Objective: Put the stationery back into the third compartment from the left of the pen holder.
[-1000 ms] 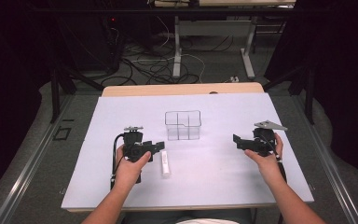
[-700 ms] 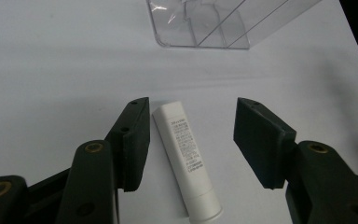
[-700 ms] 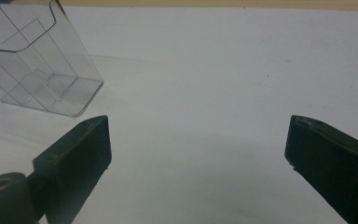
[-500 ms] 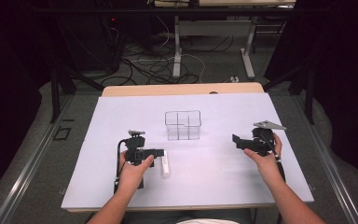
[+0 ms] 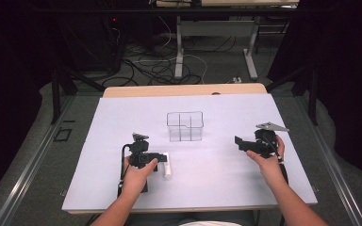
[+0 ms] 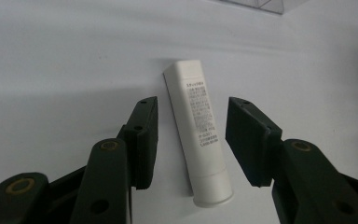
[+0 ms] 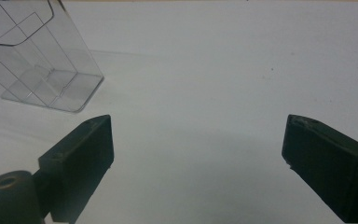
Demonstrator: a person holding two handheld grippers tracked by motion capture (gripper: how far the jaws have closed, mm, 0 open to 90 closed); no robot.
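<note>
A white tube [image 6: 200, 135] with small printed text lies flat on the white table, cap end towards the camera of my left gripper [image 6: 193, 119]. The jaws stand on either side of the tube with a gap on each side, and they have just been closing. From the high view, the left gripper [image 5: 162, 157] sits at the tube [image 5: 168, 165], left of centre. My right gripper [image 5: 238, 142] hovers at the right side of the table. It is open [image 7: 196, 140] with nothing between its jaws.
A clear plastic container [image 5: 185, 126] with inner dividers stands mid-table, beyond the tube; in the right gripper view the container [image 7: 32, 60] is at the upper left. The white table top [image 5: 122, 117] ends in a wooden strip at the far edge. Cables lie on the floor beyond.
The left hand has shifted slightly towards the tube and its jaws have narrowed around it. The right hand and the container have not moved.
</note>
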